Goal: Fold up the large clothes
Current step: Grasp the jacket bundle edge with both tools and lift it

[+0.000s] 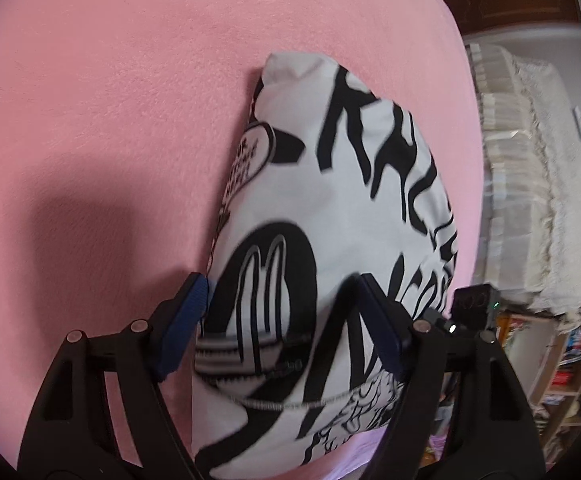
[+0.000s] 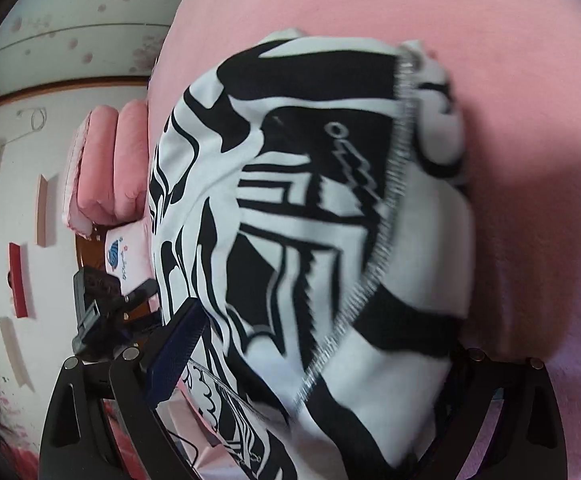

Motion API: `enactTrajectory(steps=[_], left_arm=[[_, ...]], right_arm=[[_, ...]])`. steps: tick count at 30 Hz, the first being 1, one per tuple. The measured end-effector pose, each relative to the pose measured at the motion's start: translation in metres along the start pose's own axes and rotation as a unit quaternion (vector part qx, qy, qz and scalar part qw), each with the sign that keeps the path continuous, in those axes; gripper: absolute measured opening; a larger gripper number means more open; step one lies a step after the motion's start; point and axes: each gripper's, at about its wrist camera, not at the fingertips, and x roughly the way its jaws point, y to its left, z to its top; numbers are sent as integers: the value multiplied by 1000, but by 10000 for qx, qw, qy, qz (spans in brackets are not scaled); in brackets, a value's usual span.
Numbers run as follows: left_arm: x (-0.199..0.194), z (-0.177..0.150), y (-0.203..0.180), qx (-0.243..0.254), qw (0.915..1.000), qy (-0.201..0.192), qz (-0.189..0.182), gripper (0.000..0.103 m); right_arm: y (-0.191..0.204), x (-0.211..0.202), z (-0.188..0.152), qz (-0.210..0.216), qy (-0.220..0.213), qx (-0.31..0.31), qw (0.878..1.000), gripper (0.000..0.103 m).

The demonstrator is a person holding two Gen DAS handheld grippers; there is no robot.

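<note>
both grippers, left gripper (image 1: 280,320) and right gripper (image 2: 310,344), stand partly open with the printed garment (image 1: 330,220) bunched between them over the pink bed (image 1: 110,100); unclamped cloth could slip, spoiling the fold

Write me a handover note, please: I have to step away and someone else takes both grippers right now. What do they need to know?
Left gripper: jaws well apart, the black-and-white printed garment bunched between the blue pads; whether it is truly pinched cannot be told.
Right gripper: cloth drapes over it and hides one finger; grip cannot be told.
Garment: a bunched, partly folded bundle, seam stitching outward, over the pink bed cover. Its far end meets the cover; the near end looks carried.
Done: gathered into a bundle, apparently some folds.
Left: lay it down, smooth it, square up the final fold.
</note>
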Motion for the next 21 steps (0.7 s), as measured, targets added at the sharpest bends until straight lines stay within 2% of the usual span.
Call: enactTrajectory(steps=[4,7,9,15,17,21], left_arm=[[22,15,6,-108,9992,154,-344,76],[33,21,-1,80,9995,116,-282,76],[40,21,-7,139,9997,39,-182,75],[23,1,-31,496,9977,-440,171,49],[12,-7,-41,604,9965,-545,185,43],[-7,-22,-56,799,9944,-647,239,39]], right_arm=[[0,3,4,-58,-39,0,10000,94],[0,-2,-1,-128,-8,-61,9999,86],[-2,-8,-7,-117,-25,-81,9999,75],[20,-29,-30,-221,-217,-473,9984,40],[28,-34,-37,-247,-296,-492,9980,35],[45,-47,-58,-472,-502,-701,9952,29]])
